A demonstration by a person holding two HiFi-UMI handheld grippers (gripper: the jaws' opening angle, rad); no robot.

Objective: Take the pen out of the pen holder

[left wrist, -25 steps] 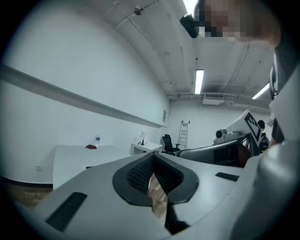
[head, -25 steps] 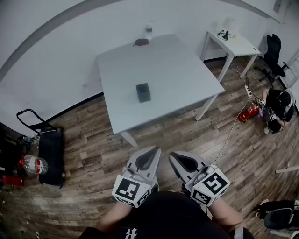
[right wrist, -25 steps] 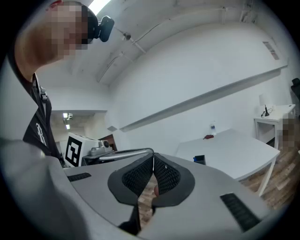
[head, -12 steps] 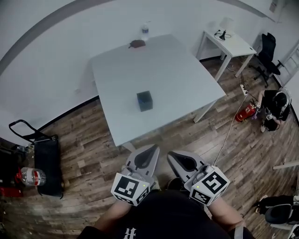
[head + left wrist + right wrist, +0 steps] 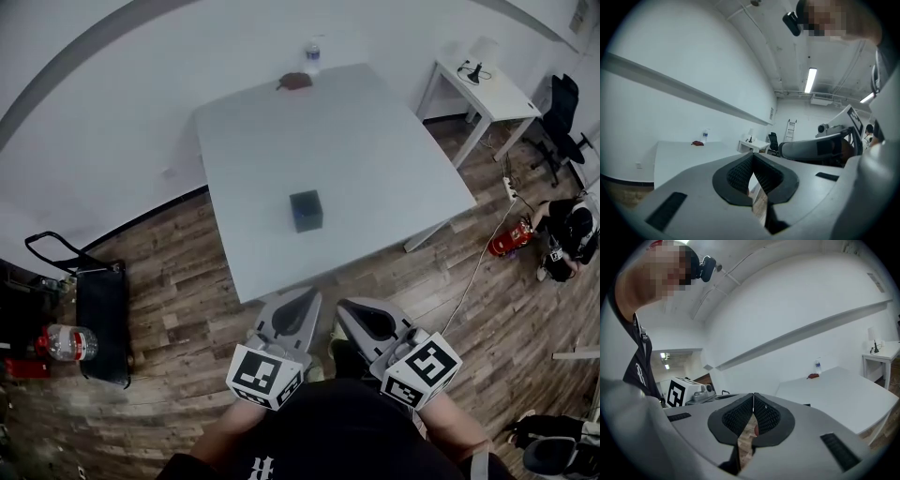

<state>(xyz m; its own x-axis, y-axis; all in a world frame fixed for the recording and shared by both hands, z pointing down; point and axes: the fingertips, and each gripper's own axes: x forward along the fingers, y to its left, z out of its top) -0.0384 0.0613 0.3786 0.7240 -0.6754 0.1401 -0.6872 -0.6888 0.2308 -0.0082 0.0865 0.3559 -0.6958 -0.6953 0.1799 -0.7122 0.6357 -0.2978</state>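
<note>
A dark square pen holder (image 5: pixel 306 210) stands near the front of the white table (image 5: pixel 375 159); I cannot make out a pen in it from here. My left gripper (image 5: pixel 305 295) and right gripper (image 5: pixel 345 307) are side by side over the wooden floor, just short of the table's near edge, and both point at the table. The left gripper (image 5: pixel 751 157) has its ribbed pads pressed together with nothing between them. The right gripper (image 5: pixel 753 397) is shut and empty as well. Neither gripper view shows the holder.
A water bottle (image 5: pixel 313 54) and a small red-brown object (image 5: pixel 297 82) sit at the table's far edge. A small white side table (image 5: pixel 487 89) is at the back right. A black cart (image 5: pixel 98 300) stands on the left. A red extinguisher (image 5: pixel 506 242) and a crouching person (image 5: pixel 572 234) are on the right.
Both grippers have moved forward together toward the table, which now lies closer below me. The pen holder sits lower in the head view. The jaws stayed shut.
</note>
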